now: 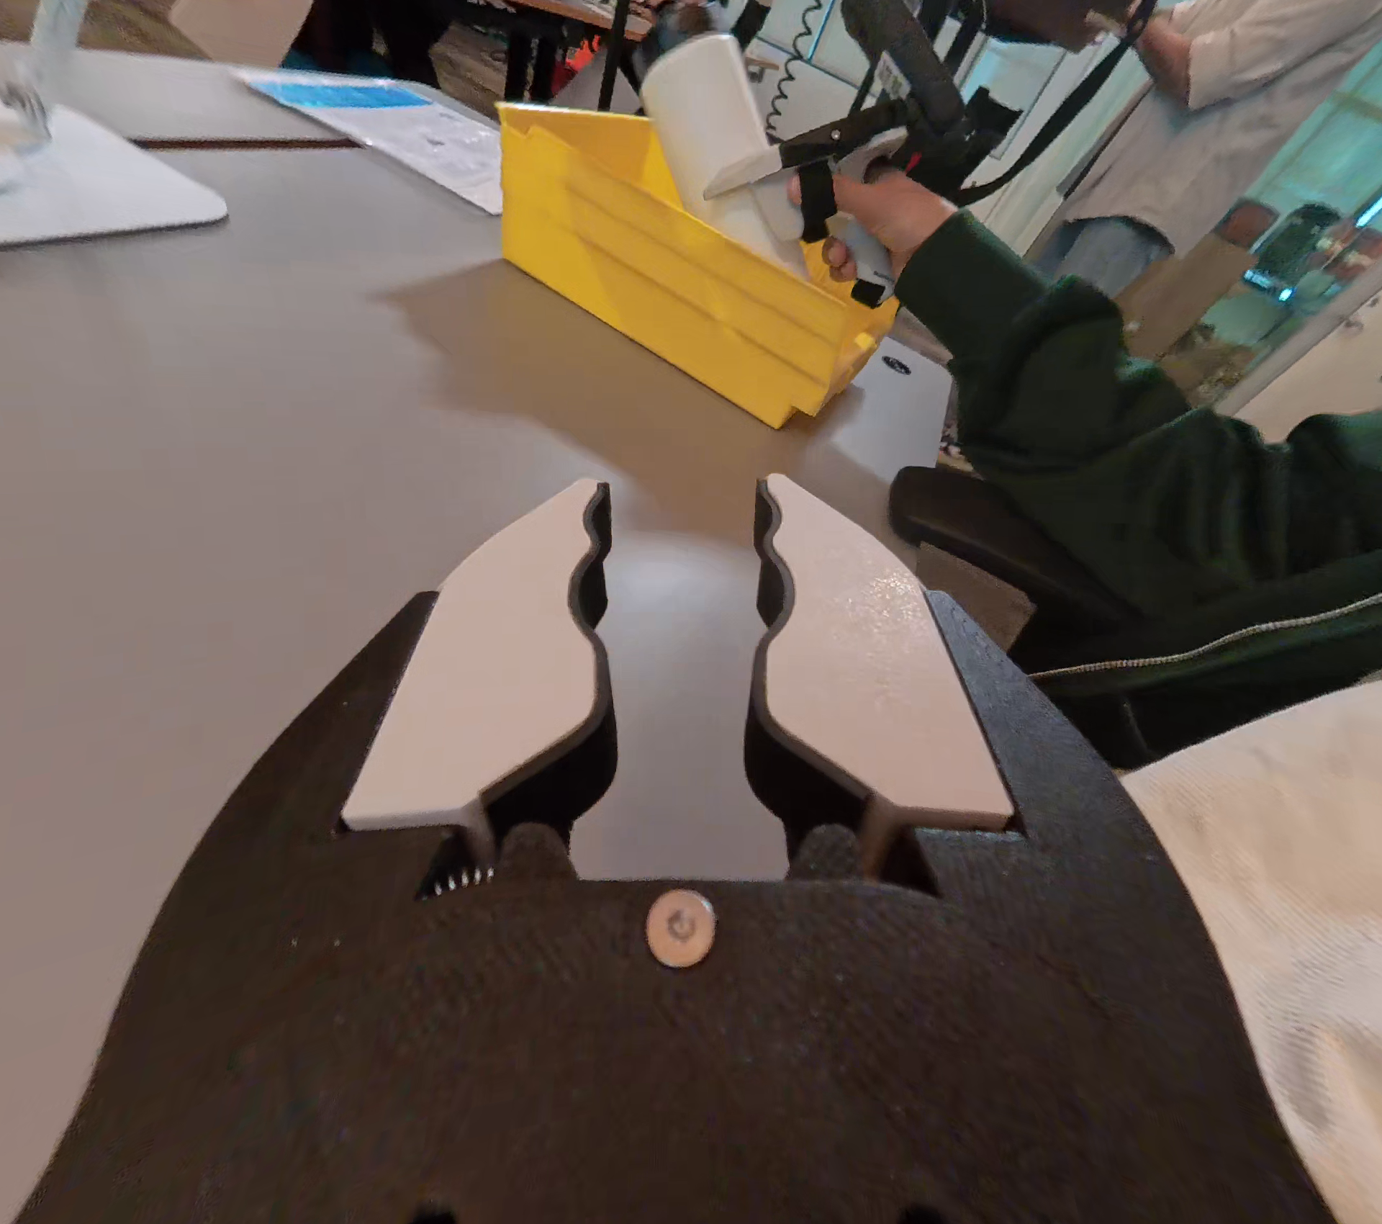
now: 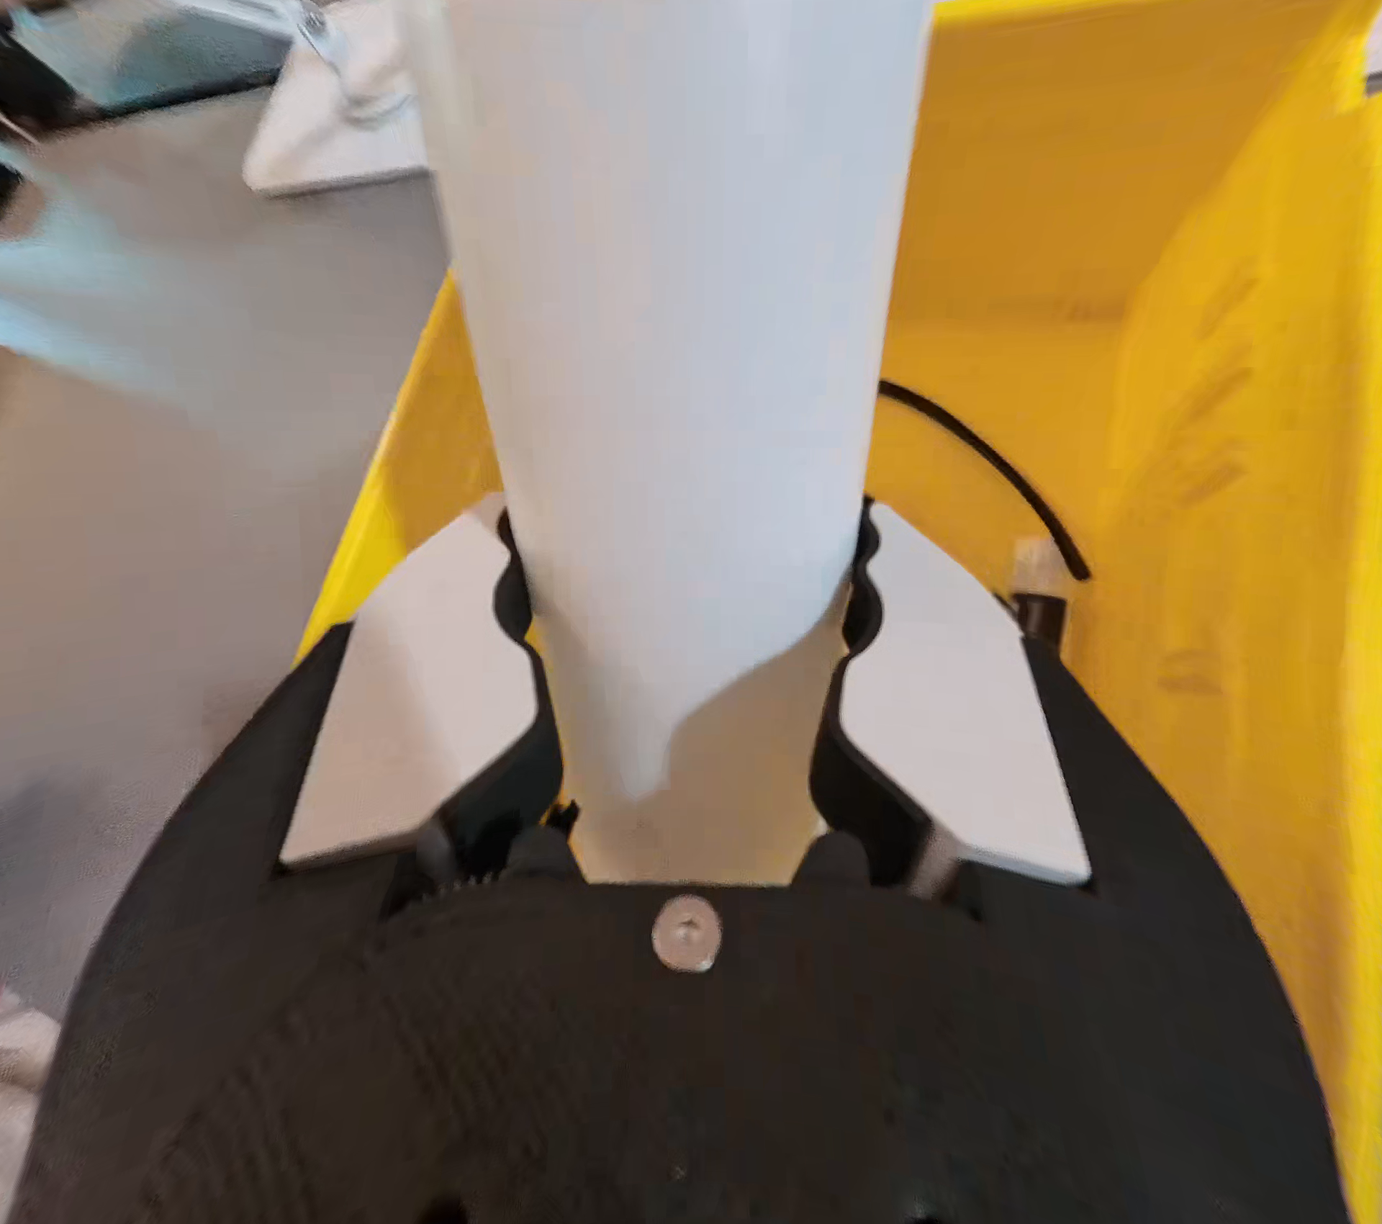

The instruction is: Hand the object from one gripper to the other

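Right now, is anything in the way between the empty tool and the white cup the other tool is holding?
Nothing visible blocks it. The left tool is open over bare table. The right tool grips the white cup, tilted above the yellow bin, which stands beneath the cup, beyond the left tool.

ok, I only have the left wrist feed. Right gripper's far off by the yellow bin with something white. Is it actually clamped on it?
Observer: Yes. In the right wrist view both fingers press the narrow end of the white tumbler, so the right gripper is shut on it.
Operator: Anything on the tumbler's far end?
Observer: A dark lid caps the wide end, at the top edge of that view.
Operator: Bin empty underneath?
Observer: No. A thin black cable lies inside the yellow bin.
Operator: And my side?
Observer: The left gripper is open and empty over the grey table.
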`<state>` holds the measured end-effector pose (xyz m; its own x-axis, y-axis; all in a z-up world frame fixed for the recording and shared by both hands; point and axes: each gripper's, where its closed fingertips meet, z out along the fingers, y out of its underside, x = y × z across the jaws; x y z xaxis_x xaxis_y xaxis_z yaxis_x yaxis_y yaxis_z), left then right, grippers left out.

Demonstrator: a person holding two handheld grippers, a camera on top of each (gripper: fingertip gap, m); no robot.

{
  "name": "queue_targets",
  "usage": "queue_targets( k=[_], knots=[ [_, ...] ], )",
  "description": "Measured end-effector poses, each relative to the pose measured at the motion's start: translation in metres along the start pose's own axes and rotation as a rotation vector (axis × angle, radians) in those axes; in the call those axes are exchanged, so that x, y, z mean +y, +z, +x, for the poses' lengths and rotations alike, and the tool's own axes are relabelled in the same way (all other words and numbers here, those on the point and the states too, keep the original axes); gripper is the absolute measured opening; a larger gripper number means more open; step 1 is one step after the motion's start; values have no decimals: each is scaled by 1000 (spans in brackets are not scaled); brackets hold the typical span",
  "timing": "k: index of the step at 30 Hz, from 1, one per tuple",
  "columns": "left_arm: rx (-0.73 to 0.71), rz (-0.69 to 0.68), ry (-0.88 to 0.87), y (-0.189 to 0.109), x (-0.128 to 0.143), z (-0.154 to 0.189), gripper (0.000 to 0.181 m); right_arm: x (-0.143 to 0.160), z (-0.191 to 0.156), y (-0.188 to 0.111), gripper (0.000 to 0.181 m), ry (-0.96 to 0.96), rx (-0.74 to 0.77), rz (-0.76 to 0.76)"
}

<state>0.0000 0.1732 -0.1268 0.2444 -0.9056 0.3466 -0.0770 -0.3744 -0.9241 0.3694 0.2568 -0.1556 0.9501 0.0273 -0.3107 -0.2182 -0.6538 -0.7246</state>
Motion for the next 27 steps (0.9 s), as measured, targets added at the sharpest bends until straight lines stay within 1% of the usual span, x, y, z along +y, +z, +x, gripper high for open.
queue_targets(
  k=[1, 2, 4, 7, 9, 11, 14, 17, 20, 22, 25, 27],
  knots=[
    [2, 7, -29, -1, 2, -2, 40, 1, 1, 5, 84, 44, -31, -9],
    [-1, 15, -48, -3, 2, -5, 40, 9, 3, 11, 84, 70, -48, -69],
    [-24, 27, -61, -9, 2, -10, 40, 16, 8, 19, 85, 100, -53, -130],
    [-53, 38, -65, -17, 2, -16, 41, 16, 16, 19, 85, 116, -31, -154],
    [-59, 40, -72, -19, 3, -18, 41, 16, 18, 19, 85, 140, -34, -158],
    [-62, 35, -73, -19, 5, -18, 41, 17, 24, 18, 84, 138, -3, -167],
    [-63, 26, -63, -18, 6, -17, 41, 19, 34, 13, 91, 112, 57, -179],
    [-58, 14, -56, -14, 8, -17, 41, 7, 25, 3, 91, 102, 31, -102],
    [-47, 0, -53, -9, 10, -17, 41, -13, 8, -16, 91, 26, 31, -16],
    [-40, -15, -47, -5, 13, -18, 41, -30, -12, -33, 88, -36, 14, 64],
    [-39, -44, -25, 0, 17, -21, 42, -56, -56, -62, 85, -129, -55, 206],
    [-32, -54, -17, 4, 19, -22, 42, -65, -90, -78, 83, -197, -110, 275]
  ],
)
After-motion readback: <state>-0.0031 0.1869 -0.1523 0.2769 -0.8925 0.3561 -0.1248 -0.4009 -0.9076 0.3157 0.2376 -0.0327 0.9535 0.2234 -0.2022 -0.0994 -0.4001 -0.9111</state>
